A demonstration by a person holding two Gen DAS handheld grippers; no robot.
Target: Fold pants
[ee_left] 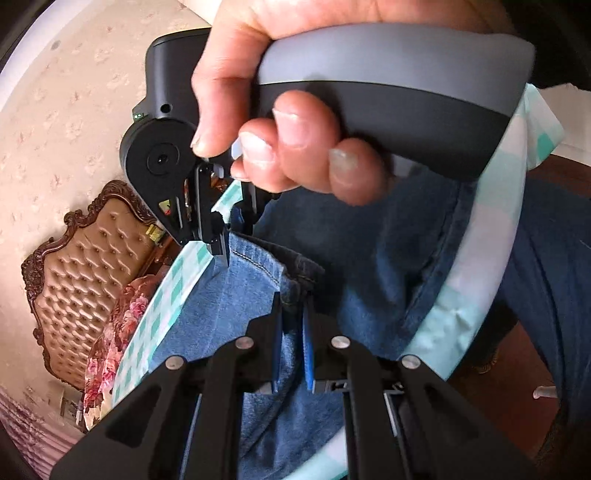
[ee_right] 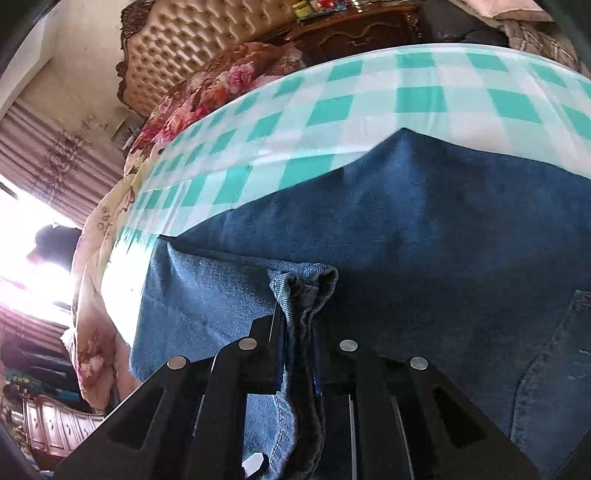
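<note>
- Denim filled the narrow gap of the left gripper [ee_left: 291, 314]: its two black fingers [ee_left: 275, 325] were pressed together on a fold of the jeans [ee_left: 229, 306], the paler inner side of the cloth bunched between the pads.
- Across from it, in the left wrist view, the right gripper [ee_left: 221, 254] pinched the stitched hem of the same jeans, its tips closed on the edge where the orange seam thread ran.
- A bare hand [ee_left: 280, 147] gripped the grey and black handle of that right gripper, fingers curled around it.
- From the right wrist view, the right gripper [ee_right: 299, 325] clamped a rolled, gathered bunch of denim that stood up between its fingers [ee_right: 275, 332] and hung down past them.
- Beyond the pinch, the jeans [ee_right: 424, 229] lay spread over the table, dark blue outer face up, with a lighter panel at the left and a stitched pocket seam at the right edge.
- Under the jeans lay a teal and white checked tablecloth [ee_right: 369, 96], bare along the far side and at the left.
- Past the table's far edge sat a floral quilt [ee_right: 229, 81] in pink and red.
- Behind the quilt rose a tufted tan headboard [ee_right: 207, 37] with a carved dark wood frame.
- Dark wooden furniture [ee_right: 354, 29] stood to the right of the headboard, with small items on top too blurred to identify.
- Striped curtains [ee_right: 55, 147] hung at the left beside a bright, blown-out window.
</note>
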